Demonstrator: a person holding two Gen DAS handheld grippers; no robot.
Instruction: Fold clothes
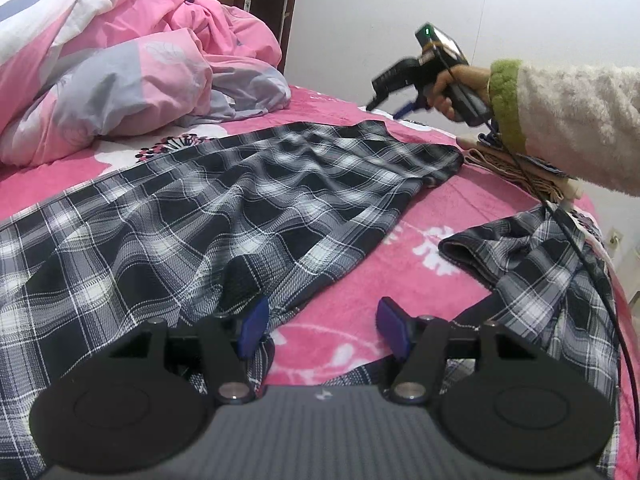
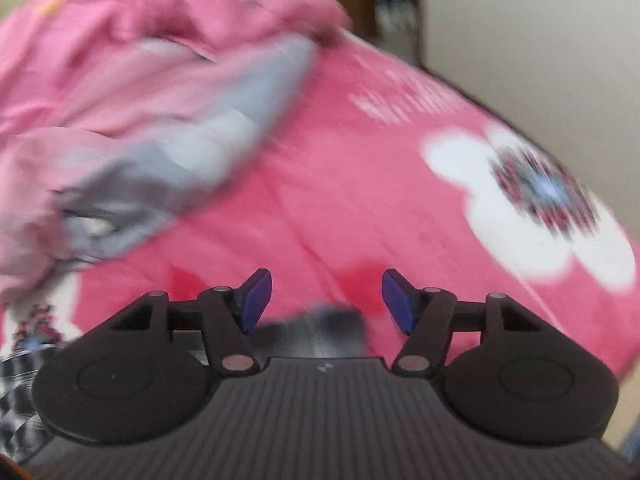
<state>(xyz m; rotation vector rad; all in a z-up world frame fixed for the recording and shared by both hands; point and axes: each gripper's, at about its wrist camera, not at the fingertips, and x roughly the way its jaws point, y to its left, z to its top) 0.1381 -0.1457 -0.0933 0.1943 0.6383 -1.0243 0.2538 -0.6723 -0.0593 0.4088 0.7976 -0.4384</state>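
A black-and-white plaid shirt lies spread and wrinkled across the pink flowered bed cover. One sleeve is bunched at the right. My left gripper is open low over the shirt's near hem, its blue pads empty. A hand in a cream fuzzy sleeve holds the other gripper above the shirt's far corner. In the blurred right wrist view my right gripper is open over the bed cover. A smeared bit of plaid cloth shows below the jaws, not gripped.
A crumpled pink and grey duvet fills the back left of the bed. Folded beige cloth lies at the right edge under the sleeve. A black cable trails over the plaid sleeve. A white wall and a doorway stand behind.
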